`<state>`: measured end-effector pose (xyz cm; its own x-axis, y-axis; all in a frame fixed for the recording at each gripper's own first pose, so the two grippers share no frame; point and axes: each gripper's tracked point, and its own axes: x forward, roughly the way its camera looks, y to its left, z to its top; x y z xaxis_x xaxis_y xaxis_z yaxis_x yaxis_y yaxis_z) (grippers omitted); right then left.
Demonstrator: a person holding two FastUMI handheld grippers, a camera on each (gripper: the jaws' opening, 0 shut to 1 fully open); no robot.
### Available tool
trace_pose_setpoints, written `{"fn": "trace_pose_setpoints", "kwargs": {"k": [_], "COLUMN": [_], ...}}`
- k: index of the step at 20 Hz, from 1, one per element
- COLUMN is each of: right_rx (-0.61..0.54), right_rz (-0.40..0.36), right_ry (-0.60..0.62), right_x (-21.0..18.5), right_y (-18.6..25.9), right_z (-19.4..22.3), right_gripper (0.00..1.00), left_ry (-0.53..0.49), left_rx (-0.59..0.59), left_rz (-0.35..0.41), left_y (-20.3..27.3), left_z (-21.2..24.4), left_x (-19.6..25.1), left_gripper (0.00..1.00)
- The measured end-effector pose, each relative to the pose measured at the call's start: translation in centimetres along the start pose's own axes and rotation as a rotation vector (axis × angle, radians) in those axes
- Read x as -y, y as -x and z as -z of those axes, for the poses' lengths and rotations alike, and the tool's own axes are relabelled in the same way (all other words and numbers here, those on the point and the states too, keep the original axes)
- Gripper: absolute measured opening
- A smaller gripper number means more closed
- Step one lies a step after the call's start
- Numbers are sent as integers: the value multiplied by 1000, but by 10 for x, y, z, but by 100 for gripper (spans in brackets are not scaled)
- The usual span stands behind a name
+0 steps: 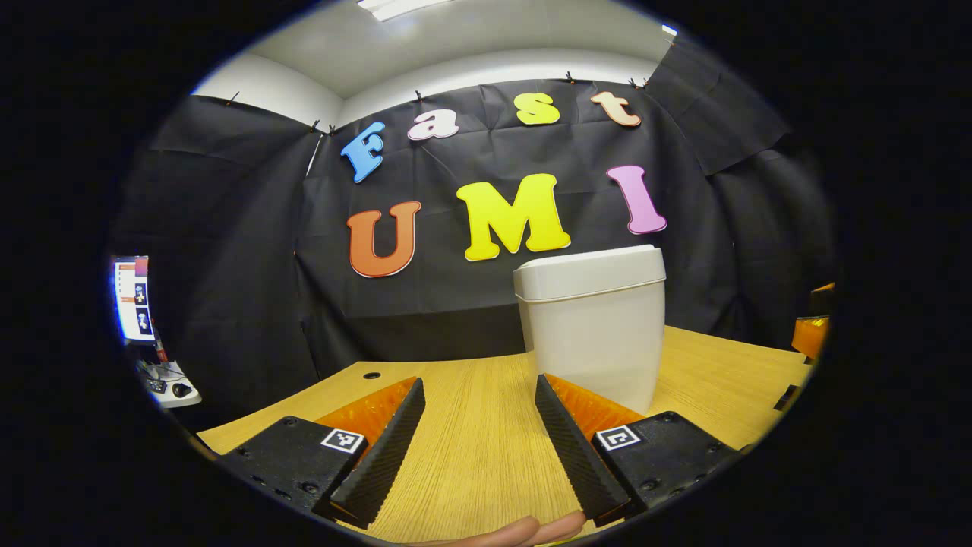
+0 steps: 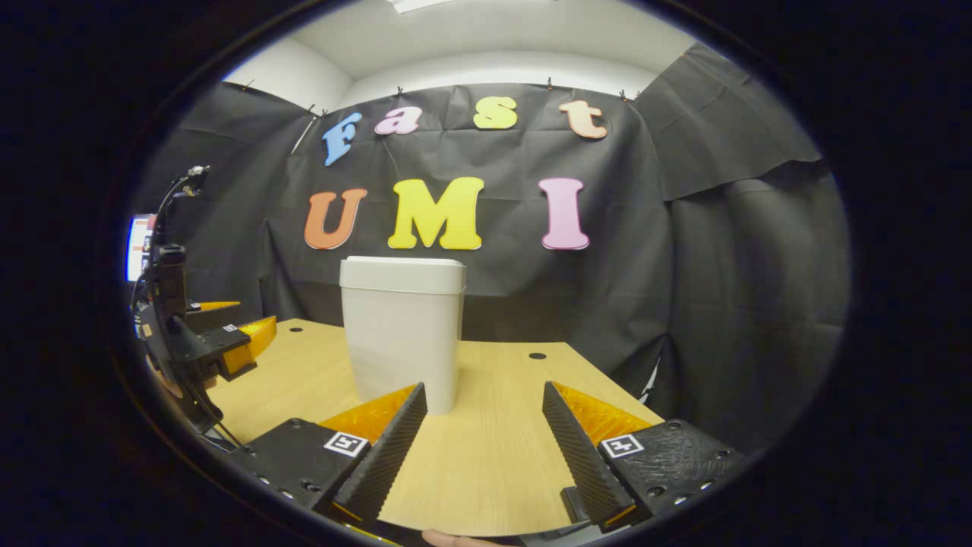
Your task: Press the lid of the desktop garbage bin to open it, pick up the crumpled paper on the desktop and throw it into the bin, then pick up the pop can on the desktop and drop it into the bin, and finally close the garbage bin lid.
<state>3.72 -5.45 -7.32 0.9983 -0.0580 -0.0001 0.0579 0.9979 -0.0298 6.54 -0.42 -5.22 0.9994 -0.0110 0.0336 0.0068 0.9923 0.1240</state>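
1. In the left gripper view, a wooden desktop (image 1: 478, 448) is seen from low above its surface, with black cloth hung as a wall behind it.
2. The left gripper (image 1: 480, 403) is held just above the desktop. Its jaws are spread wide apart and released, with bare wood between them and nothing grasped.
3. A white garbage bin (image 1: 596, 334) stands upright on the desktop, just beyond the right-hand finger of the left gripper and slightly to the right of centre. Its lid (image 1: 588, 275) is seated flat on top, closed.
4. Fingertips of a person's hand (image 1: 524, 530) are seen at the very bottom edge of the left gripper view.
5. At the far left of that view, a lit screen (image 1: 134, 298) is seen past the edge of the cloth; what it displays cannot be made out.
6. In the right gripper view, the right gripper (image 2: 484, 399) is likewise held over the desktop with its jaws parted and released, nothing between them.
7. From this side the garbage bin is seen left of centre, standing just beyond the left-hand finger, its lid shut.
8. The left gripper is also seen at the far left of the right gripper view, above the desktop and well apart from the bin.
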Motion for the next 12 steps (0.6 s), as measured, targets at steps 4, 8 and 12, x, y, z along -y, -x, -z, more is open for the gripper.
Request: {"fn": "trace_pose_setpoints", "kwargs": {"k": [4, 8, 12], "right_rx": [-11, 6, 8], "right_rz": [-7, -11, -48], "right_ry": [8, 51, 47], "right_x": [-8, -12, -22], "right_y": [2, 4, 12], "right_z": [3, 1, 1], "right_gripper": [95, 95, 95], "left_ry": [0, 7, 11], "left_rx": [4, 3, -9], "left_rz": [-1, 0, -5], "left_y": [-1, -1, 0], "left_z": [1, 0, 3], "left_x": [0, -1, 0], "left_gripper": [95, 95, 95]}}
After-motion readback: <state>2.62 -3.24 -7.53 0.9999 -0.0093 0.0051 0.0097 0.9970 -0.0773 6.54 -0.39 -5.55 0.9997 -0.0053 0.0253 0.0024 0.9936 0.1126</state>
